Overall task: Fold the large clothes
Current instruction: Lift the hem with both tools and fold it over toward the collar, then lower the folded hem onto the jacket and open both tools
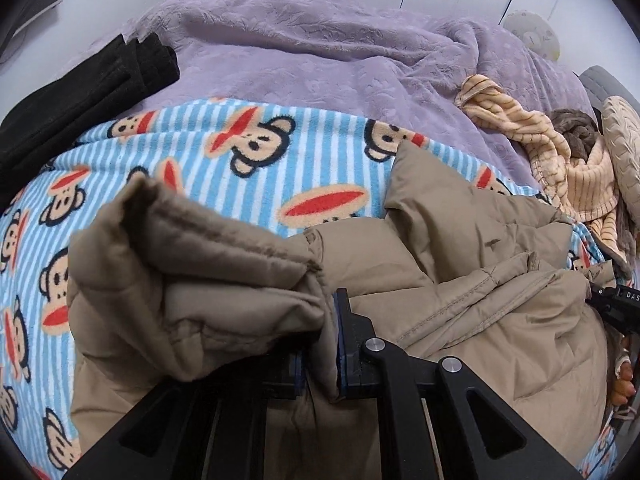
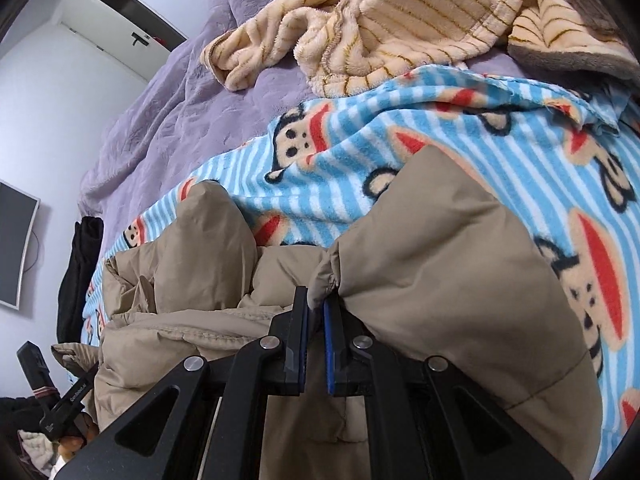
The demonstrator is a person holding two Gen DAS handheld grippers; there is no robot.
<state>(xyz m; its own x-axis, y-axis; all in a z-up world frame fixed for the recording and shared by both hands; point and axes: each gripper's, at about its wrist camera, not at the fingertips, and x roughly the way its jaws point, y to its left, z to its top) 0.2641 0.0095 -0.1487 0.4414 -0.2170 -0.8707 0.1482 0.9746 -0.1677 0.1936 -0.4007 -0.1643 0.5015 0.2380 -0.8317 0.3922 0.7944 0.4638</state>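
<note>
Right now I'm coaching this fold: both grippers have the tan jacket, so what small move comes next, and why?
Probably carry both pinched edges forward together. The left gripper and right gripper each clamp a bunched end of the tan jacket, which lies rumpled on the monkey blanket.

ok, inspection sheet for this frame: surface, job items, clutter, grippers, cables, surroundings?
Surface: lilac textured bedspread with blue-striped monkey-print fleece blanket over it.
Job items: tan padded jacket bunched on the fleece.
Clutter: cream striped plush garment; black folded clothing at the bed edge.
Grippers: left hand-held gripper shut on jacket fabric; right hand-held gripper shut on a jacket fold.
Cables: nothing seen.
Surroundings: wall-mounted curved monitor, white door.
</note>
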